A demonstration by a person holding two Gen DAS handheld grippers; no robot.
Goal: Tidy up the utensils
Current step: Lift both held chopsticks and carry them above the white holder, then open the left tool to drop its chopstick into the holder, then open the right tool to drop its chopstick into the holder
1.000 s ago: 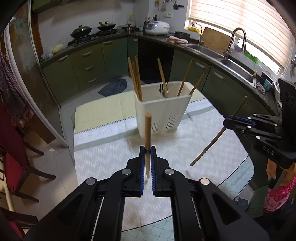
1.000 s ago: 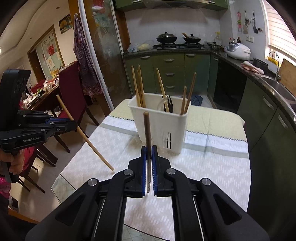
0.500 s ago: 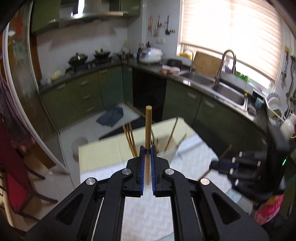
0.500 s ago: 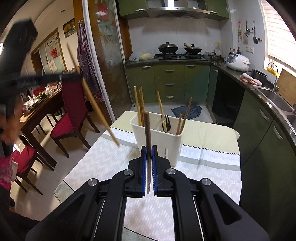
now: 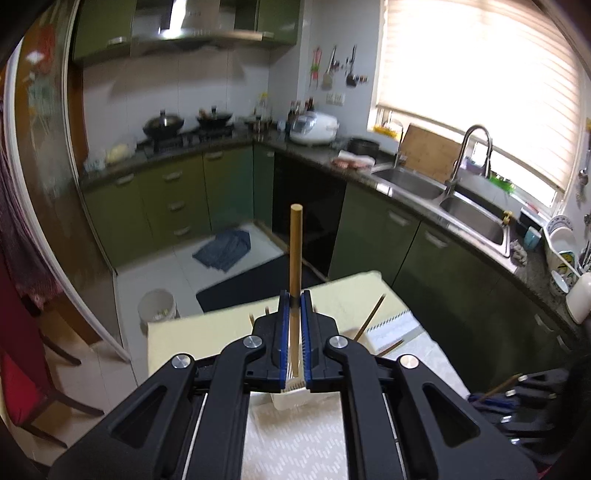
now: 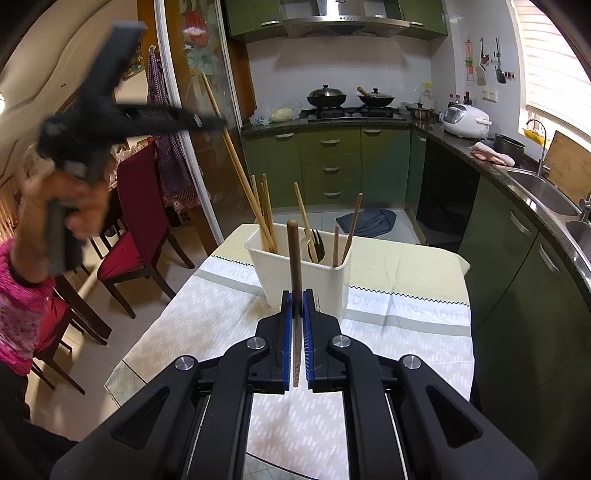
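Both grippers squeezed tight, one chopstick each. Could miss the white holder, poking its rim or knocking it over.

Green cabinets line a dark counter beneath white tiled walls, with a steel hood over a hob carrying two woks. A blinded window glows bright above the sink and its tall tap. On the pale tiled floor lie a blue cloth and a dark mat, and red chairs stand beyond the glass door.
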